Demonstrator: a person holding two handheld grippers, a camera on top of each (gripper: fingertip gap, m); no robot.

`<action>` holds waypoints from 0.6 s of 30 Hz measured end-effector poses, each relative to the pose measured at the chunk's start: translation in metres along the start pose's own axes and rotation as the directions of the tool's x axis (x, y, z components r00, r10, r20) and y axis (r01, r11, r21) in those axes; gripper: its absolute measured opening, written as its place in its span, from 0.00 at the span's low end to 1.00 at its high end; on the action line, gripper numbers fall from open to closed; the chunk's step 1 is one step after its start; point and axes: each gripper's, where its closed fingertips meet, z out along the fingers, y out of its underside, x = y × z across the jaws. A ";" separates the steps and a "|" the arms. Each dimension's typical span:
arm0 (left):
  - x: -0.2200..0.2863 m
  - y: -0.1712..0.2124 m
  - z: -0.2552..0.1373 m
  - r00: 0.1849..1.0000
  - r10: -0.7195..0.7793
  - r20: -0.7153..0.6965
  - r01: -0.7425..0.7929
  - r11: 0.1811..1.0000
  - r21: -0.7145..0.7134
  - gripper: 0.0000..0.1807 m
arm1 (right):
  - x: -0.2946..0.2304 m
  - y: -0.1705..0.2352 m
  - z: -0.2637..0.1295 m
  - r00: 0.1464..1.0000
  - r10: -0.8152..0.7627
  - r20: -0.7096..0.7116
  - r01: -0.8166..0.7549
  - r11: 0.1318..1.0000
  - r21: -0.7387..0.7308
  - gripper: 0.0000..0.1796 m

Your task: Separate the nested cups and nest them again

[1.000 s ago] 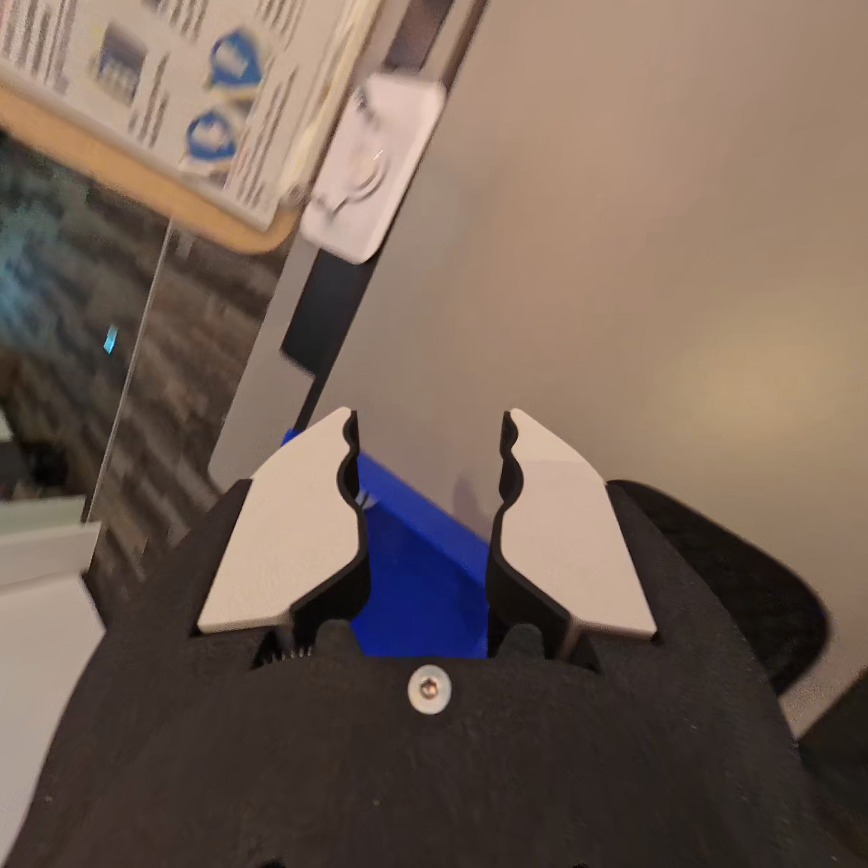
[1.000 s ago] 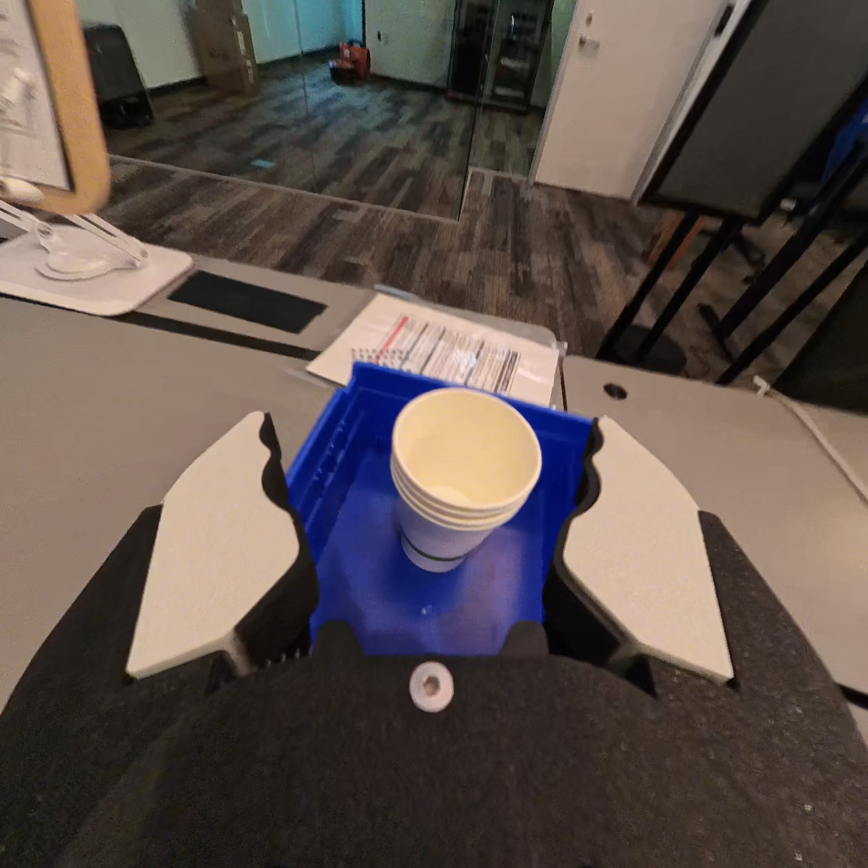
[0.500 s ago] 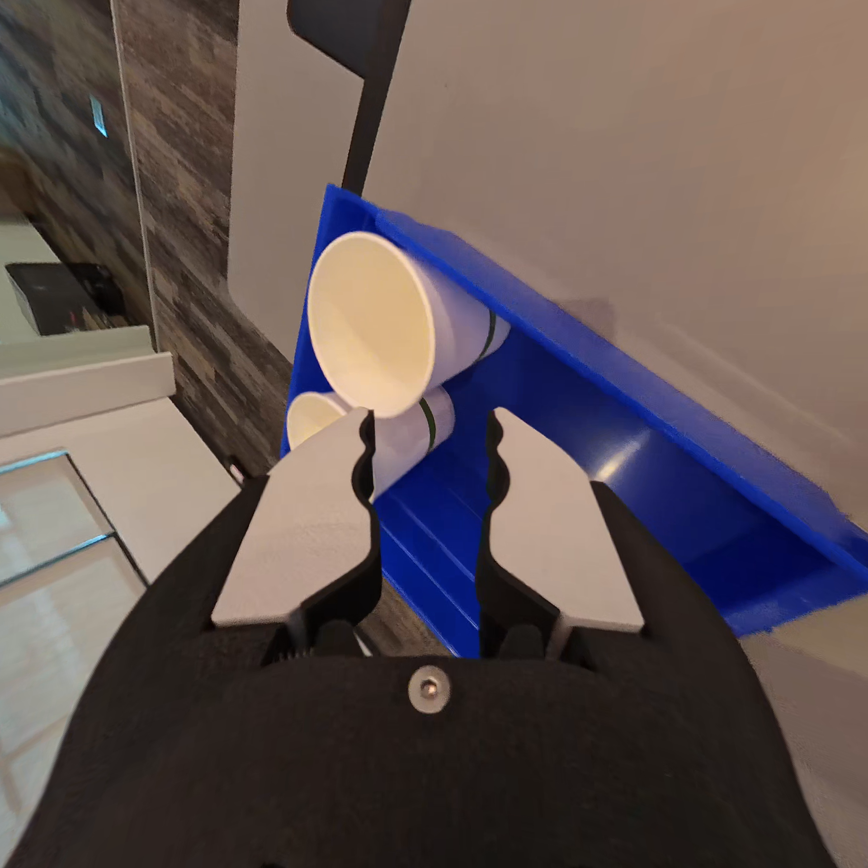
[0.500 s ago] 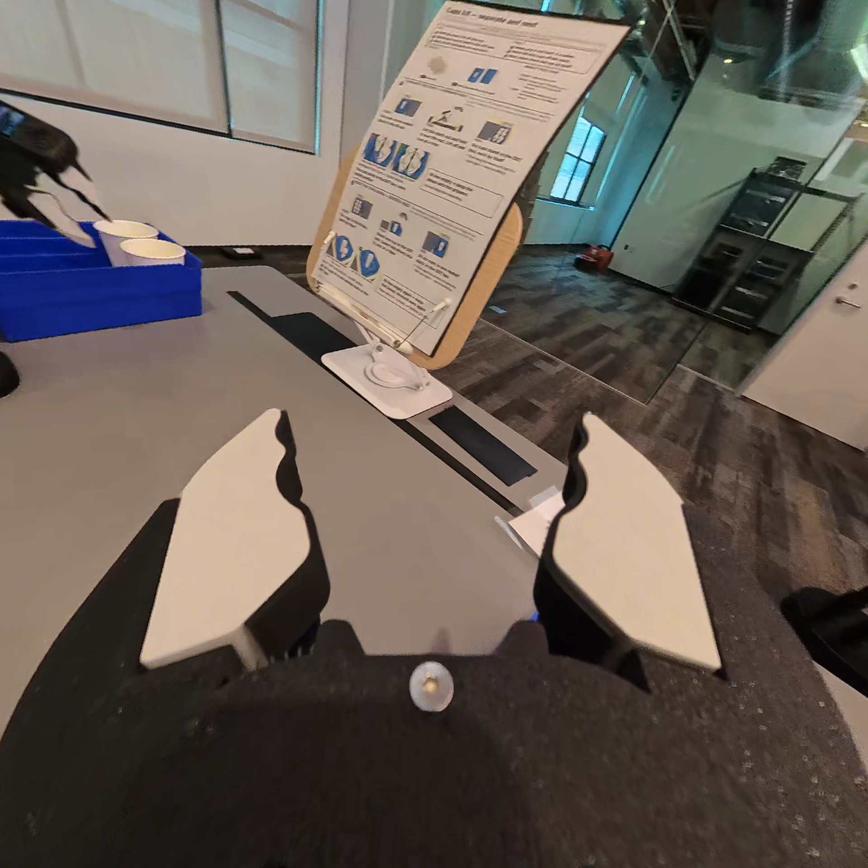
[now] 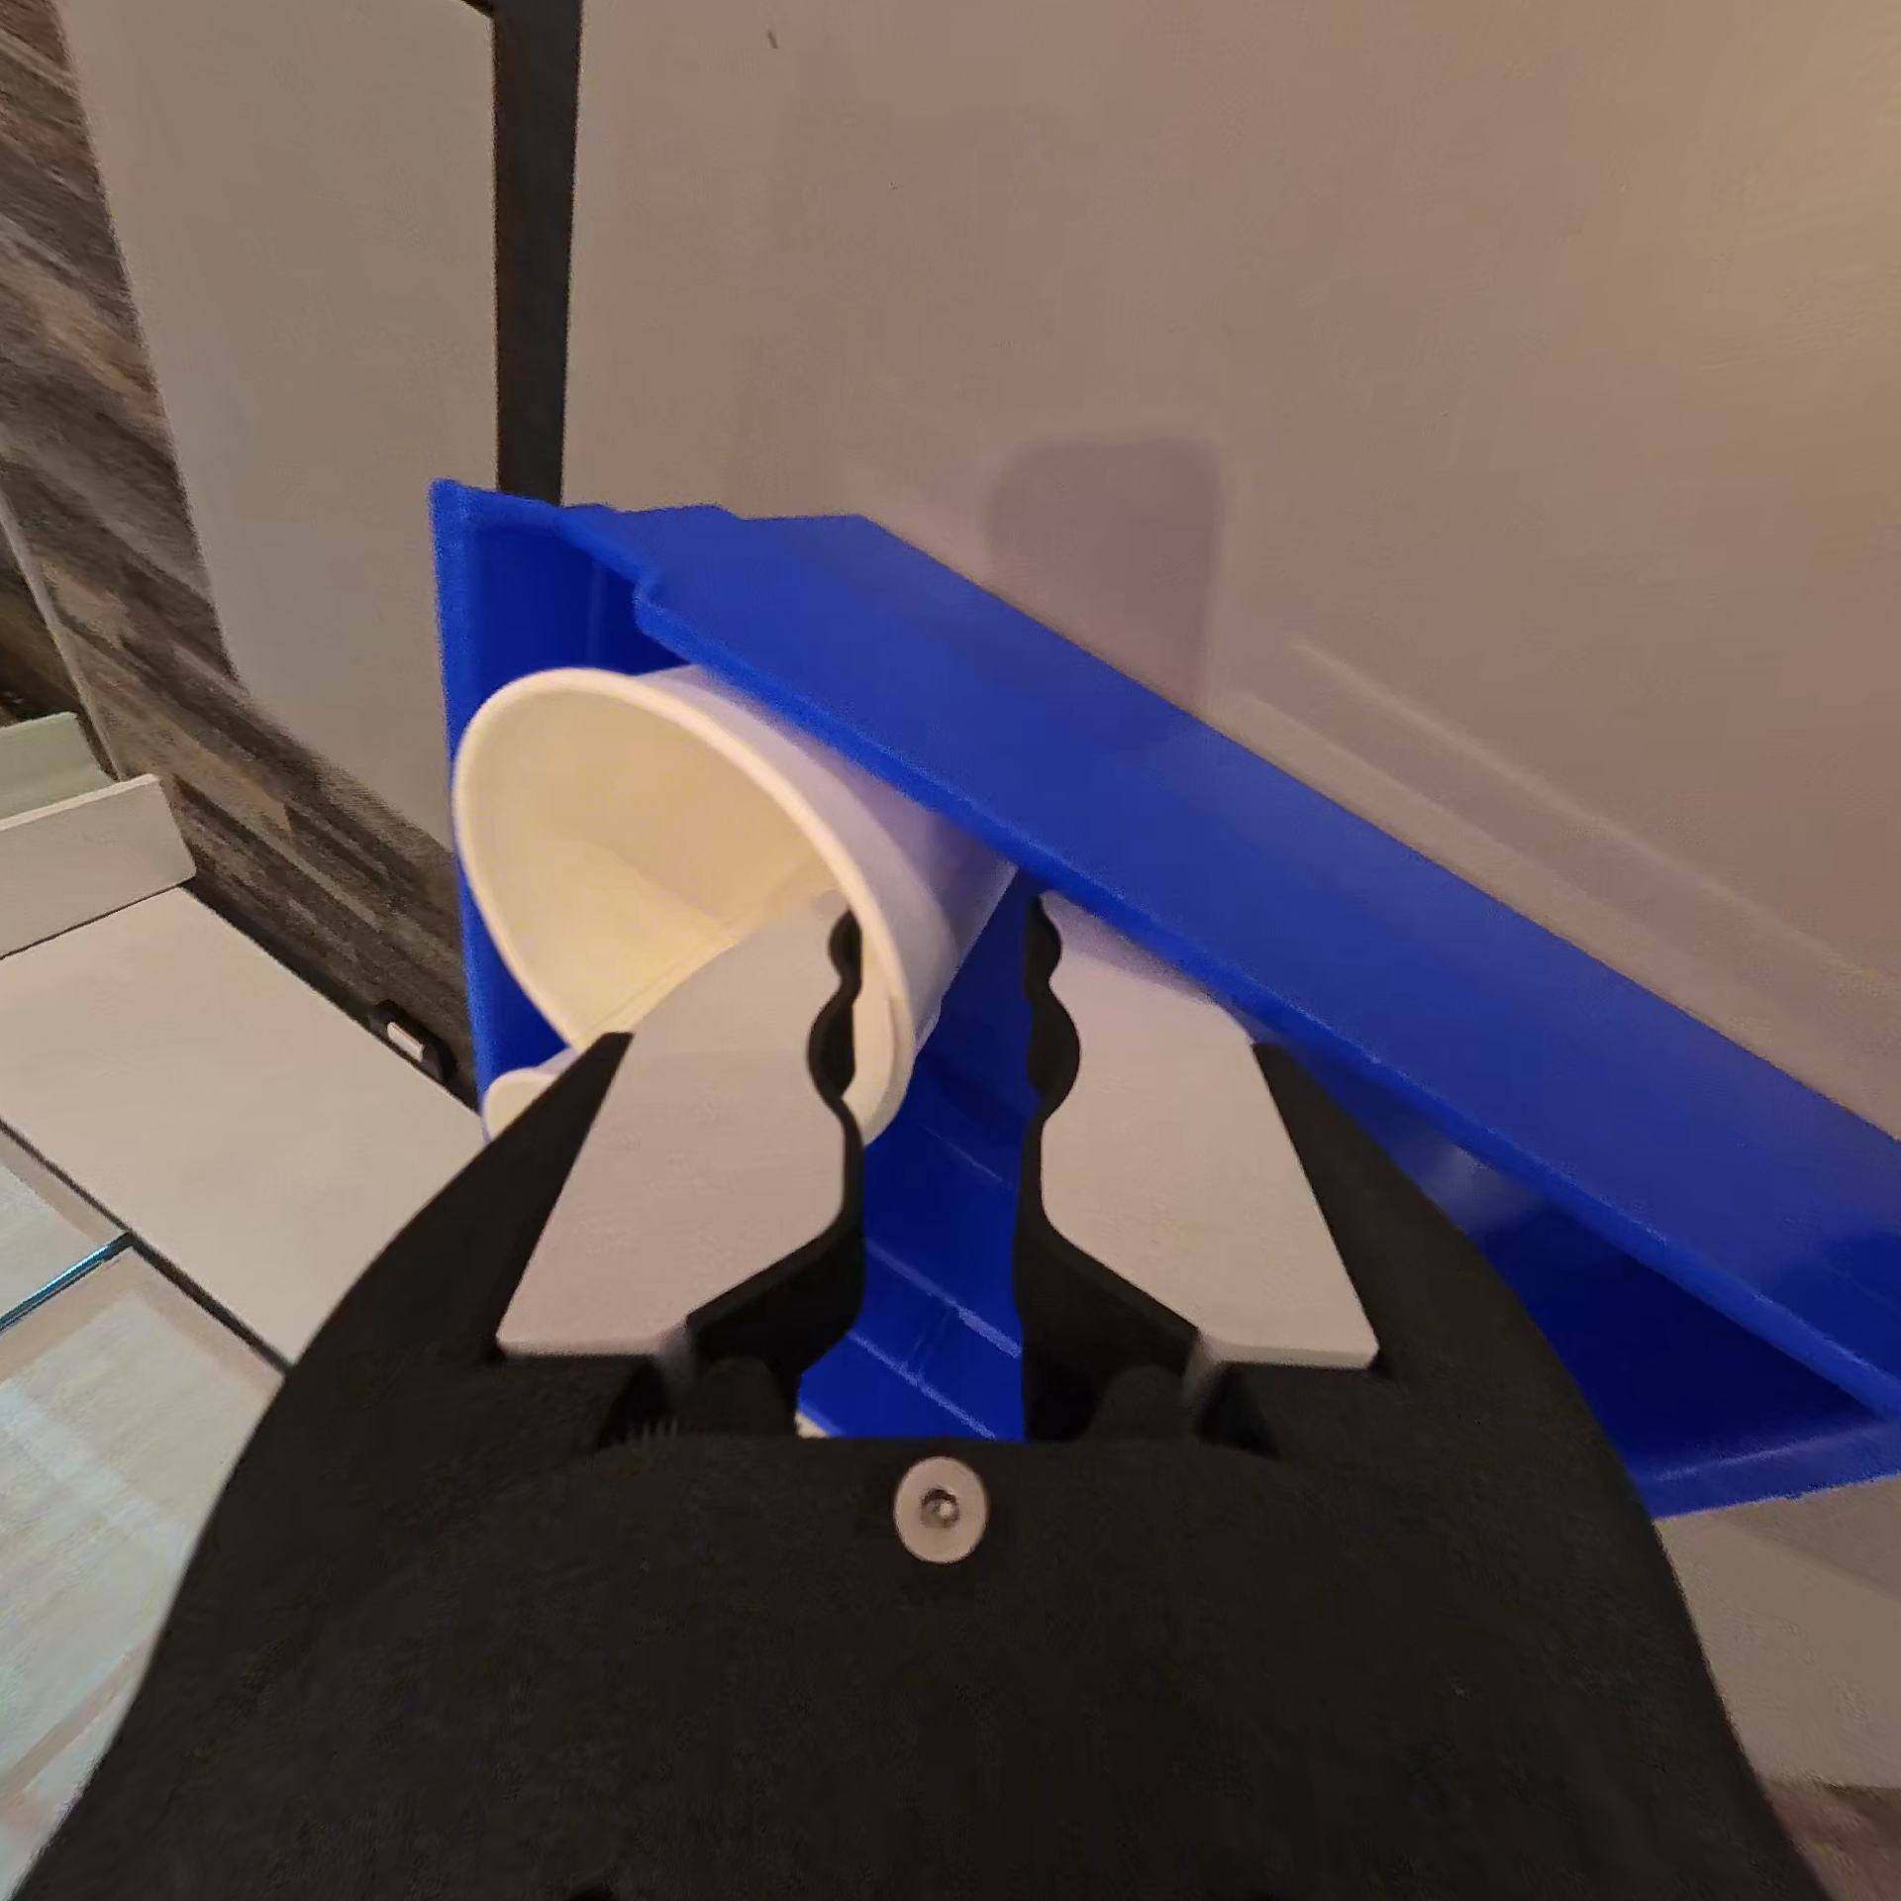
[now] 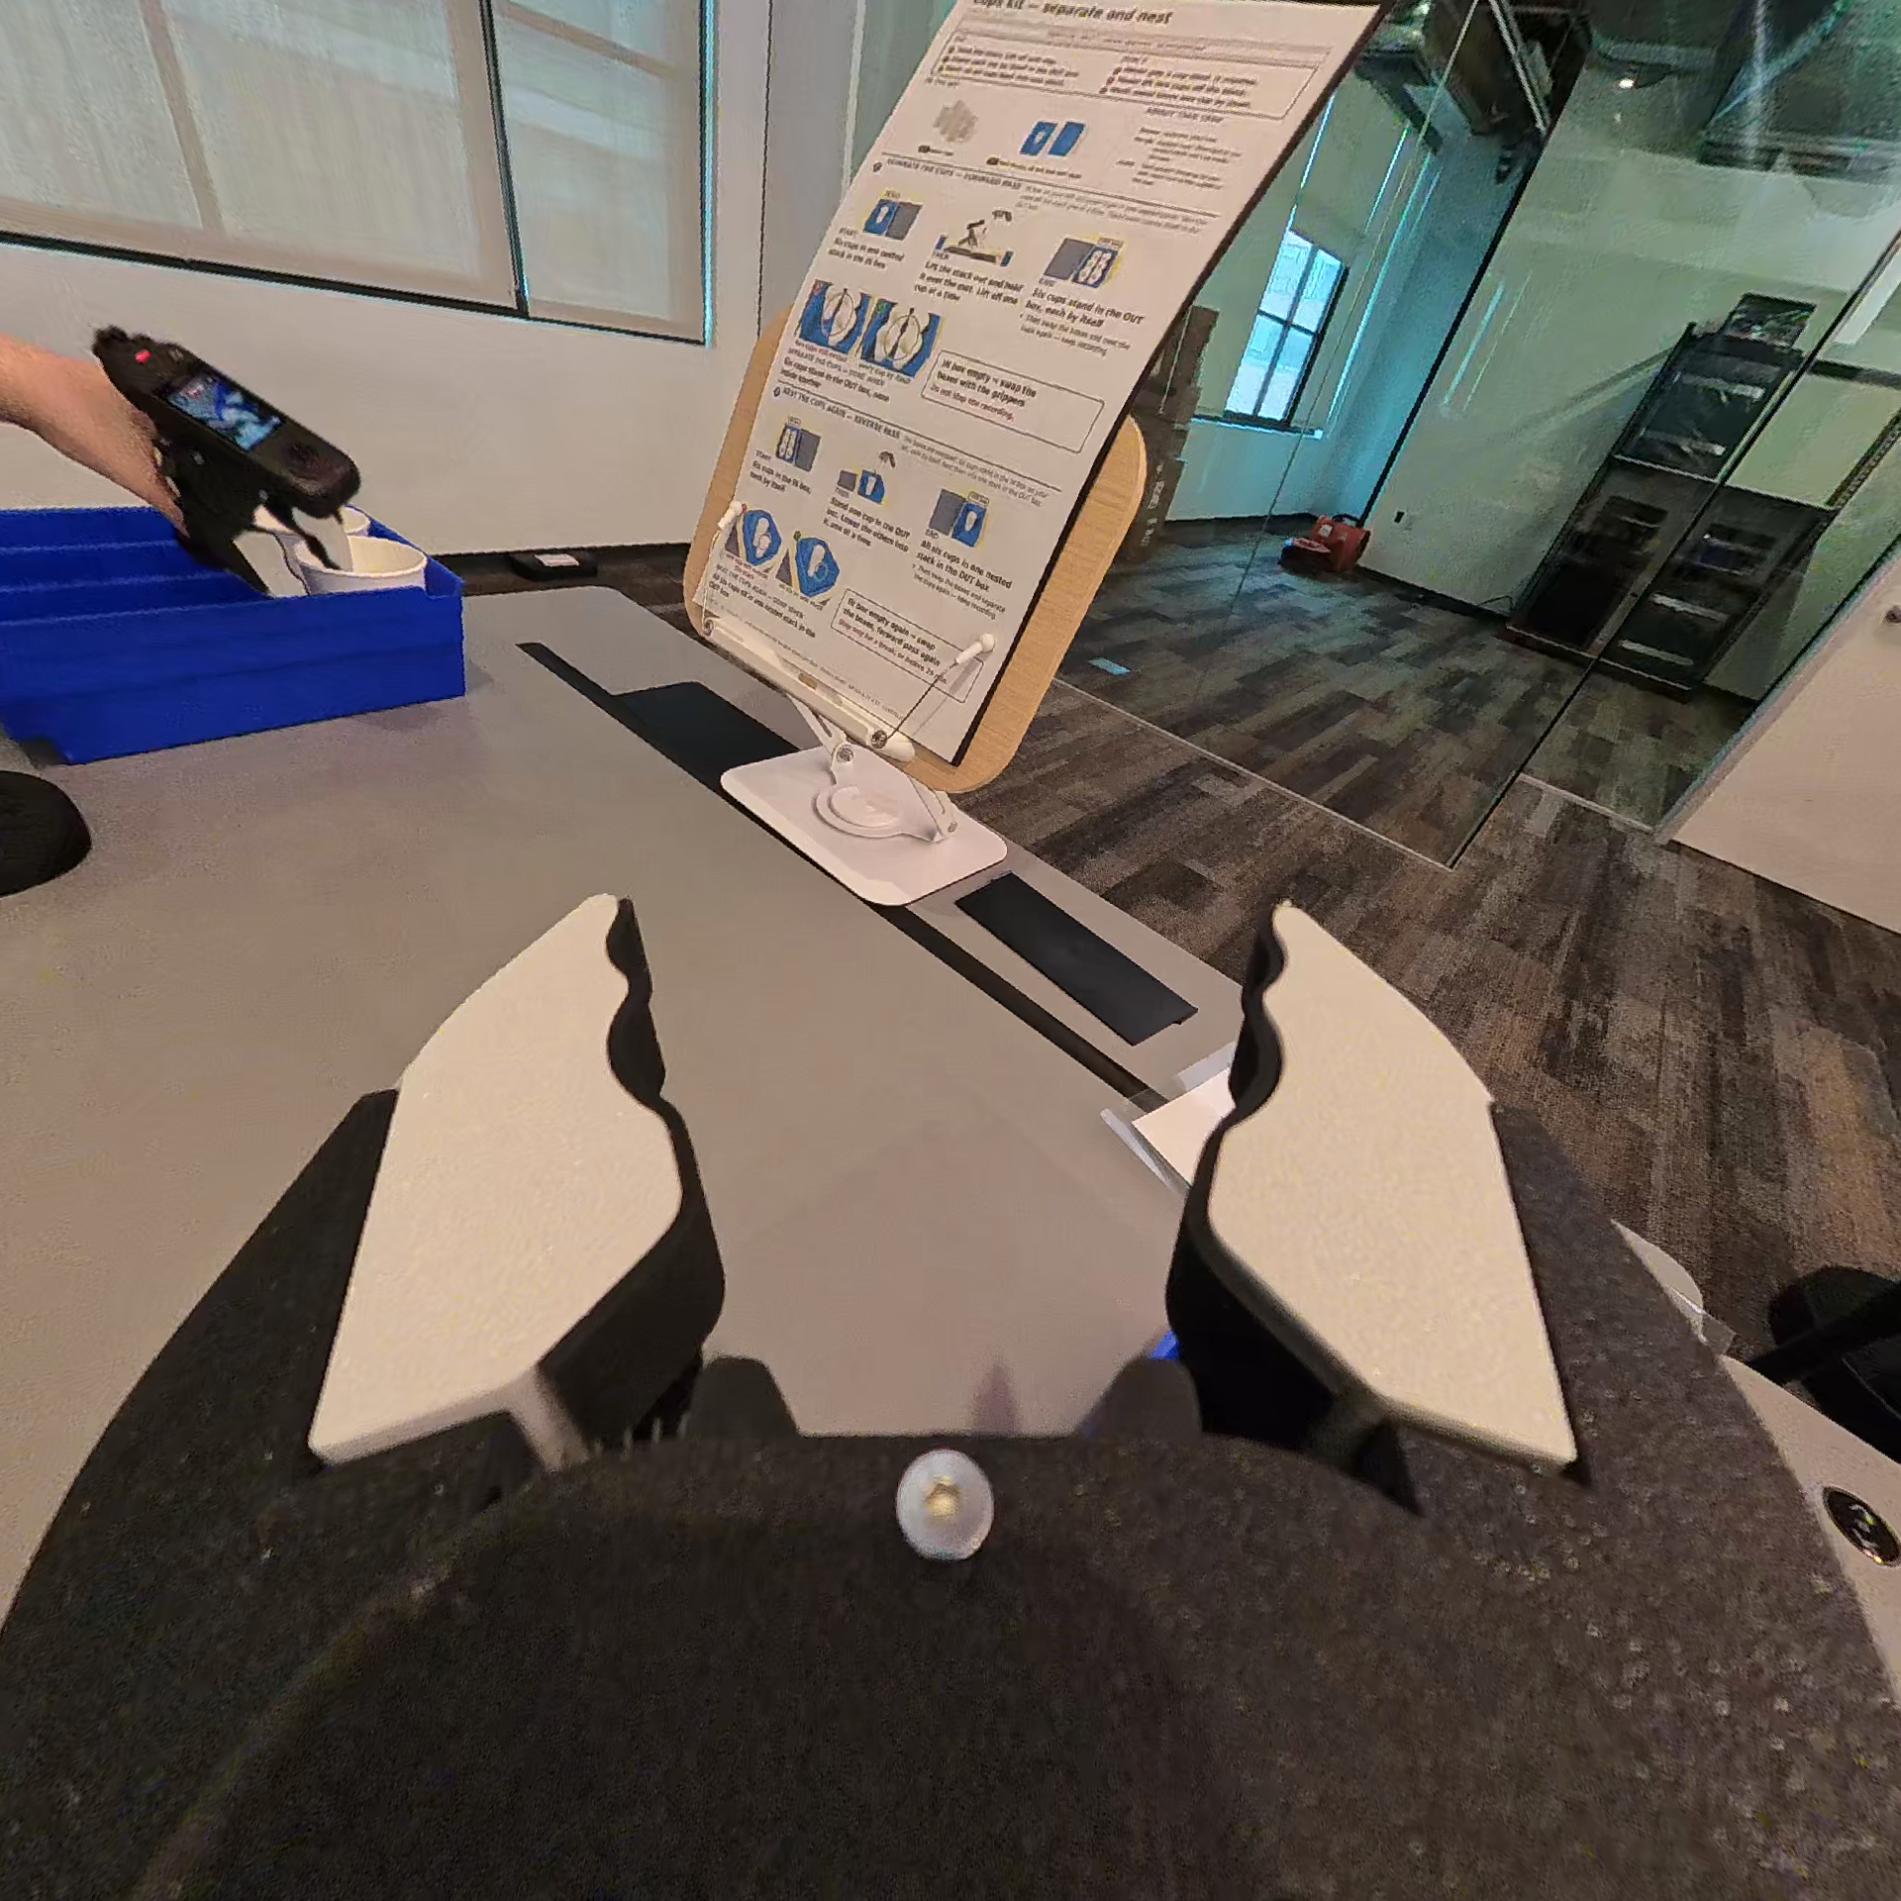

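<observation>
While the right gripper (image 6: 941,988) is held level above the grey table (image 6: 309,977) with its jaws spread wide and nothing between them, the left gripper (image 5: 938,962) is reached into the blue bin (image 5: 1286,926), rolled so that the bin is seen slanting across the left wrist view; its jaws are drawn to a narrow gap, one finger (image 5: 720,1090) being set inside the mouth of a white paper cup (image 5: 658,854) and the other finger (image 5: 1152,1132) outside it, with the cup's wall passing between them; whether the wall is actually pinched cannot be told. From the right wrist view the left gripper (image 6: 298,550) is seen far off, tilted downward into the far end of the bin (image 6: 226,658), and a hand (image 6: 72,422) is wrapped round its grip. Two cups are counted in the left wrist view, a second cup (image 5: 519,1090) being shown only as a sliver of rim beside the first; in the right wrist view two or three white cups are made out at the fingertips, the clearest being one upright cup (image 6: 375,571). One bin is fully seen. A printed instruction sheet (image 6: 988,350) is propped on a white stand (image 6: 874,823) near the table's far edge, well apart from the bin; a black strip (image 6: 1070,957) is set into the tabletop beside it; dark patterned flooring (image 6: 1440,782), glass partitions (image 6: 1594,309) and a window (image 6: 350,134) are seen beyond.
</observation>
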 end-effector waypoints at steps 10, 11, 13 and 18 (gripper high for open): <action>0.008 0.005 -0.005 0.995 -0.060 -0.085 0.064 0.997 0.035 0.01 | 0.007 0.005 -0.001 1.000 0.022 -0.017 -0.022 1.000 -0.003 0.60; 0.006 0.005 -0.009 0.994 -0.069 -0.086 0.073 0.996 0.047 0.01 | 0.008 0.006 0.000 1.000 0.025 -0.017 -0.025 1.000 -0.005 0.60; 0.002 0.004 -0.019 0.993 -0.085 -0.079 0.091 0.993 0.078 0.01 | 0.008 0.007 0.000 0.999 0.027 -0.017 -0.027 1.000 -0.008 0.60; -0.013 -0.001 -0.056 0.993 -0.110 -0.033 0.114 0.979 0.166 0.01 | 0.008 0.008 0.002 1.000 0.018 -0.024 -0.018 1.000 -0.019 0.60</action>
